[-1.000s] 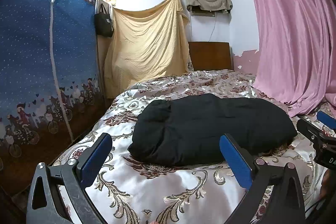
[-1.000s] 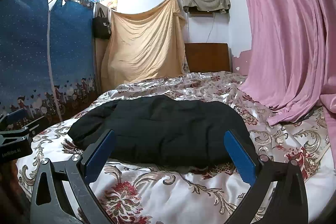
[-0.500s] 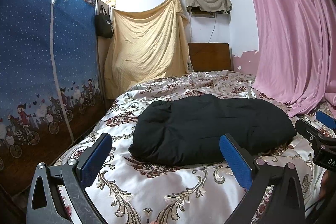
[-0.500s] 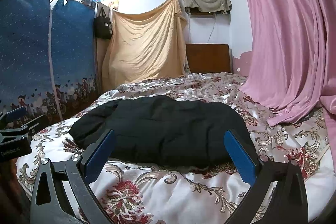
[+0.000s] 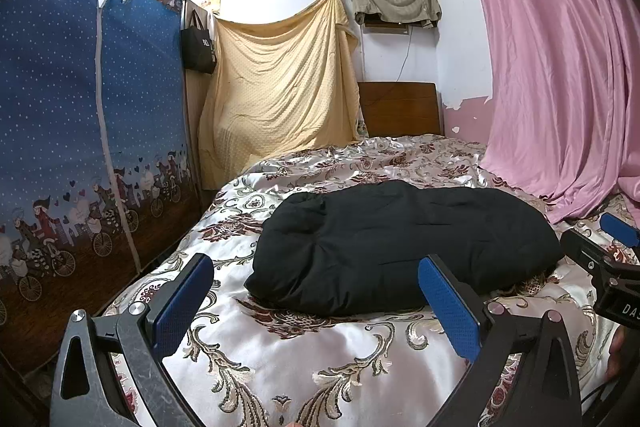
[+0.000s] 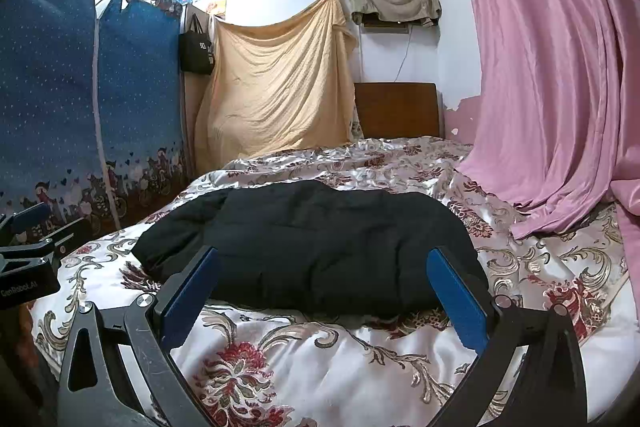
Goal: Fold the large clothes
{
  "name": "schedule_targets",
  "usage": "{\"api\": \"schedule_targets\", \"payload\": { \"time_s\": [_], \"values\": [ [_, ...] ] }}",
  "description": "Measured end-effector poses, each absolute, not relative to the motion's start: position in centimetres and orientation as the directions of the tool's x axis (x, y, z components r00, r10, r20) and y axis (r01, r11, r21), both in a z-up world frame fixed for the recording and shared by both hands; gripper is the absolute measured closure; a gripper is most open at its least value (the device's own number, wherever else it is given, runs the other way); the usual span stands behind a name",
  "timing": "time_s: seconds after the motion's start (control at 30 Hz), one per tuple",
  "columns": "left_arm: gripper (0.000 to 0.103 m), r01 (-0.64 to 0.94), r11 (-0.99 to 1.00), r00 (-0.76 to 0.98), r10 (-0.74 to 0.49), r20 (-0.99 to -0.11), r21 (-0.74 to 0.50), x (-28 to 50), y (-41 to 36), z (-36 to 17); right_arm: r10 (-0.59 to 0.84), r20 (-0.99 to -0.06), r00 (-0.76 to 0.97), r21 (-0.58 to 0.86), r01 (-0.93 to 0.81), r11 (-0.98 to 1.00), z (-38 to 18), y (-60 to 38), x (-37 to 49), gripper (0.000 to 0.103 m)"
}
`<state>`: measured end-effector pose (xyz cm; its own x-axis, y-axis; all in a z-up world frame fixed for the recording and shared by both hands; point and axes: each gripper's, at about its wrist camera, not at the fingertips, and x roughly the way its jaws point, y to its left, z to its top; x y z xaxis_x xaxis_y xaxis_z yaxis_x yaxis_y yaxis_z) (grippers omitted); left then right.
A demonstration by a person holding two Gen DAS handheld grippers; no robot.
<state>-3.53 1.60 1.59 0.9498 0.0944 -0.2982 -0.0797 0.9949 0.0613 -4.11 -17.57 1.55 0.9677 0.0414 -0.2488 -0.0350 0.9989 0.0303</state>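
Note:
A black padded garment point(image 5: 400, 243) lies in a thick folded bundle across the floral satin bed point(image 5: 320, 359). The right wrist view shows the same black garment point(image 6: 320, 247), with a flap sticking out at its left end. My left gripper point(image 5: 314, 301) hangs open over the bedspread just short of the bundle's near edge, nothing between its blue pads. My right gripper point(image 6: 320, 295) is open too, its jaws straddling the bundle's front edge from a little above. Each gripper shows at the edge of the other's view: the right gripper point(image 5: 612, 259) and the left gripper point(image 6: 28, 259).
A blue fabric wardrobe point(image 5: 80, 147) stands along the bed's left side. A pink curtain point(image 5: 560, 67) hangs down onto the bed at right. A yellow sheet point(image 5: 280, 87) and a wooden headboard point(image 5: 400, 109) are at the far wall. A hand point(image 5: 620, 355) shows bottom right.
Both grippers have stayed open and drifted only slightly; the view has shifted a touch. The black garment has not moved.

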Motion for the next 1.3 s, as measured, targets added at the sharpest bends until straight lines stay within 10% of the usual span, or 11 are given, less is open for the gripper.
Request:
{"api": "schedule_targets", "payload": {
  "time_s": [1.3],
  "values": [
    [0.0, -0.083, 0.996, 0.947, 0.091, -0.308, 0.038, -3.79, 1.77, 1.18, 0.051, -0.256, 0.965, 0.027, -0.046, 0.999, 0.8, -17.18, -4.36, 0.002]
  ]
}}
